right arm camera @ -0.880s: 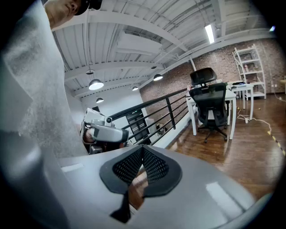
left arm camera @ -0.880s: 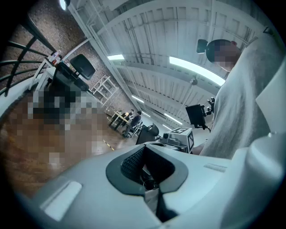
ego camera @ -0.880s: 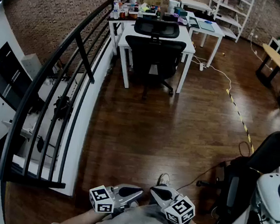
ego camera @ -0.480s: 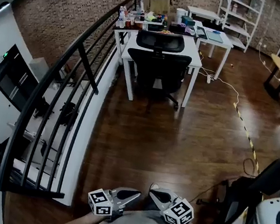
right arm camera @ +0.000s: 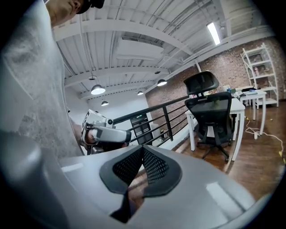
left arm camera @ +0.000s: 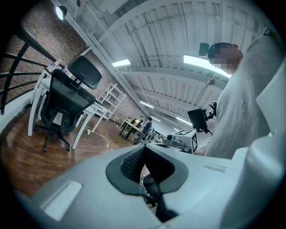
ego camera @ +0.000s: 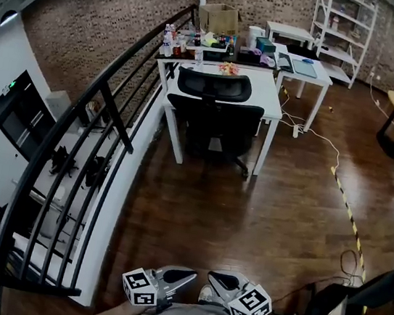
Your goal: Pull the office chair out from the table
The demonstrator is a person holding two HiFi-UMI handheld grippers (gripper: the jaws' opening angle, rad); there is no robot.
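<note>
Chair (ego camera: pixel 214 119) sits pushed in at the table's (ego camera: pixel 271 102) near edge, untouched, well apart from me. My left gripper (ego camera: pixel 187 275) and right gripper (ego camera: pixel 217 277) are both closed and empty. The whole pull is left.

The left gripper (ego camera: pixel 190 274) and the right gripper (ego camera: pixel 214 276) are held low, close against the person's body, side by side with their tips angled toward each other and nearly meeting. The fingers (left arm camera: pixel 130 162) of each are pressed together with nothing between them.
</note>
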